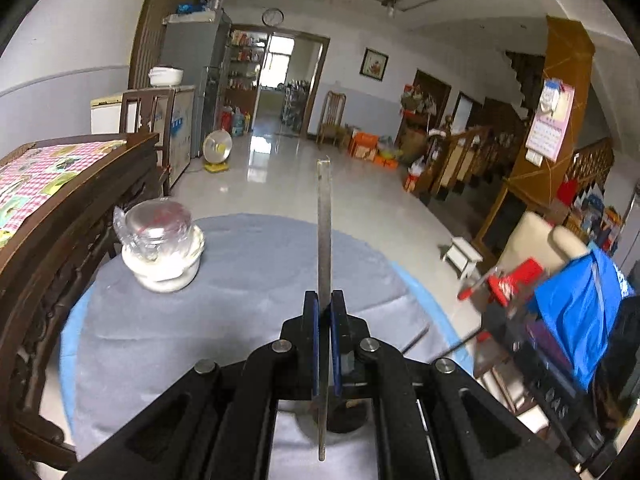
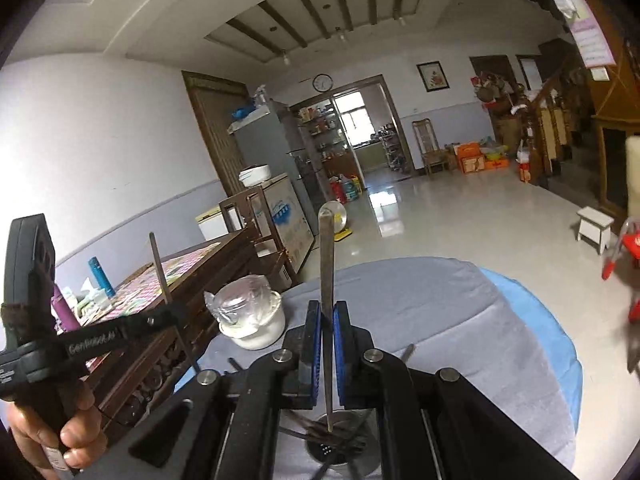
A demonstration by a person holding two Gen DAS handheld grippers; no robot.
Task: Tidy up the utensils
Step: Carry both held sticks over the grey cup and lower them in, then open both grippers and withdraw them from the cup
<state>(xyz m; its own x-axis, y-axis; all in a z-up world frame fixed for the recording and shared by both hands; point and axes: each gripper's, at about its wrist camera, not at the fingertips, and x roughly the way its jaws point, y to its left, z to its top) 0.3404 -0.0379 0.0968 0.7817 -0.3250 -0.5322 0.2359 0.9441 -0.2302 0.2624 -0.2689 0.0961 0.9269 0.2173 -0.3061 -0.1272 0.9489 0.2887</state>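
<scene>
A flat metal utensil (image 2: 327,312) is clamped upright in the right gripper (image 2: 328,330). A metal utensil holder (image 2: 340,446) is seen below, on the grey-covered table (image 2: 460,320).

Plastic-wrapped glass jar (image 1: 160,240) on grey tablecloth (image 1: 240,280), white stool (image 1: 464,256), wall clock (image 2: 322,82)

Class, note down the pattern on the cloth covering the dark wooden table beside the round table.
Pink-and-white check patchwork cloth, clearest in the left wrist view.
</scene>
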